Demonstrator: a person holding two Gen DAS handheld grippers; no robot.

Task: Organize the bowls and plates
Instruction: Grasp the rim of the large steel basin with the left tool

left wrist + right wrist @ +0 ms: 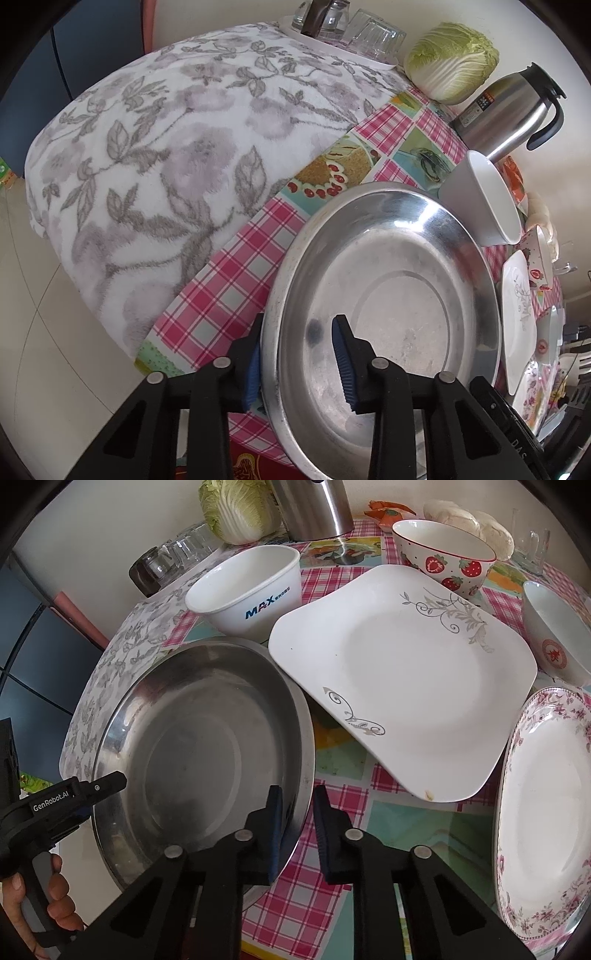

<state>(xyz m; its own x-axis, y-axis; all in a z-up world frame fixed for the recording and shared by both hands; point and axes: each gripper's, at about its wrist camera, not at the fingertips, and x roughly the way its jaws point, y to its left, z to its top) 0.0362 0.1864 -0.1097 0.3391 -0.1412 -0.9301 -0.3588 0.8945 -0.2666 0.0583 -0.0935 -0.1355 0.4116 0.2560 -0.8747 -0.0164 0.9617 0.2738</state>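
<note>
We straddle the steel basin [199, 746] rim with both parted grippers, left [297, 360] and right [297, 825], neither clamped

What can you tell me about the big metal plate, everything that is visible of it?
The metal plate is round, wide and shallow, of dull scuffed steel with a flat middle and a raised rim. It is empty and lies on the checked tablecloth, near the table's edge. The left claw and the right claw each straddle its rim, one finger inside and one outside, not yet closed on it. Its far edge seems to run just under the square white plate; a white bowl stands behind it.
</note>
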